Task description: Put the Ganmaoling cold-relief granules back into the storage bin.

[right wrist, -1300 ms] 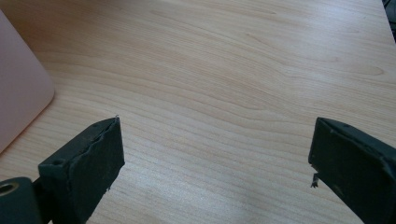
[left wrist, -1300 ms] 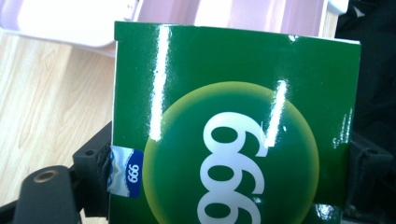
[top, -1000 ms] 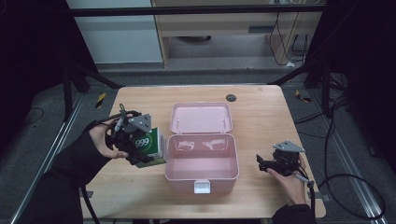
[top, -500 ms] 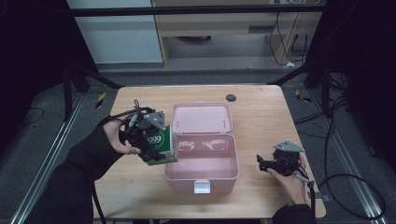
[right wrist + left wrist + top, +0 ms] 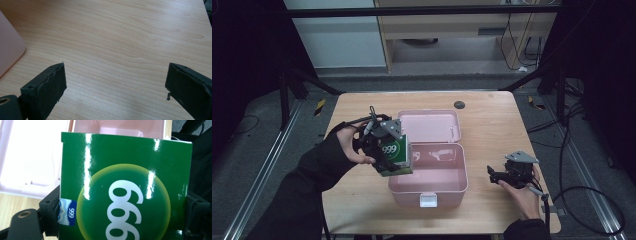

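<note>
A green box marked 999 [image 5: 395, 155] [image 5: 125, 192] hangs over the left rim of the open pink case [image 5: 459, 192]. My left gripper [image 5: 384, 162] is shut on the box, one black jaw on each of its side faces. In the left gripper view the pink case [image 5: 32, 157] lies behind the box, with its hollow inside showing above. My right gripper [image 5: 493, 175] rests low on the table to the right of the case. Its jaws stand wide apart in the right gripper view [image 5: 115, 85], with bare wood between them.
The case's lid [image 5: 428, 125] lies flat, opened toward the far side. A small dark round thing [image 5: 459, 104] sits near the table's far edge. A corner of the pink case [image 5: 10, 47] shows at the left of the right gripper view.
My left gripper has carried the green box rightward, from beside the case's left wall to over its left rim. The right gripper has stayed in place.
</note>
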Demonstrator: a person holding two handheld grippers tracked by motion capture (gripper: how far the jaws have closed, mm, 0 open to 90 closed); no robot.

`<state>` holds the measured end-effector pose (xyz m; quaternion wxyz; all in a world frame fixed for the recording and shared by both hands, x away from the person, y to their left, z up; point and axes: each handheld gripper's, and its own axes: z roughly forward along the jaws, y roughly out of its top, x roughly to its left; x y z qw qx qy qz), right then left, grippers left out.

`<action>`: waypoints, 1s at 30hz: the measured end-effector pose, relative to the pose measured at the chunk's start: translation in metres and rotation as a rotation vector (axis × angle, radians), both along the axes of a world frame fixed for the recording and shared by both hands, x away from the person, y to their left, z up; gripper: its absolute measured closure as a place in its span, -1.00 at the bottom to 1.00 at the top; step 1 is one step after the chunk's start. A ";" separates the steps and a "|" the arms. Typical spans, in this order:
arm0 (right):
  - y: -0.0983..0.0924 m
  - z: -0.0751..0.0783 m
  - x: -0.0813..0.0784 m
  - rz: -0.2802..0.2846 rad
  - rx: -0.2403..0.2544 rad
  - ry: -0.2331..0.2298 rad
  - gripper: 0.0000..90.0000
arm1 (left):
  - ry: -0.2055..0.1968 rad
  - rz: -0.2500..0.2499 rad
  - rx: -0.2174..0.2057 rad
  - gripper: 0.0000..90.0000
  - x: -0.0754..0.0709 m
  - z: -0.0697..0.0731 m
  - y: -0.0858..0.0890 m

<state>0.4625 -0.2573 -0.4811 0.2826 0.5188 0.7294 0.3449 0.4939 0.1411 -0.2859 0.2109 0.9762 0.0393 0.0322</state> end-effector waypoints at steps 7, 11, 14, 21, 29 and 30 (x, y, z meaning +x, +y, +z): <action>0.000 0.000 0.000 0.000 0.001 0.000 -0.92 | 0.003 -0.031 0.014 -0.69 0.002 -0.002 -0.014; 0.000 0.000 0.000 0.001 -0.002 0.001 -0.92 | 0.007 -0.046 0.024 -0.69 0.002 -0.006 -0.023; 0.000 -0.001 0.000 0.003 -0.003 0.001 -0.92 | 0.007 -0.049 0.029 -0.69 0.004 -0.009 -0.027; 0.001 -0.001 0.000 0.004 -0.002 0.004 -0.92 | 0.010 -0.062 0.036 -0.69 0.008 -0.015 -0.035; 0.001 -0.002 0.000 0.006 -0.008 0.002 -0.92 | 0.013 -0.062 0.061 -0.69 0.012 -0.028 -0.037; 0.001 -0.002 0.000 0.006 -0.008 0.003 -0.92 | 0.009 -0.065 0.074 -0.69 0.012 -0.029 -0.037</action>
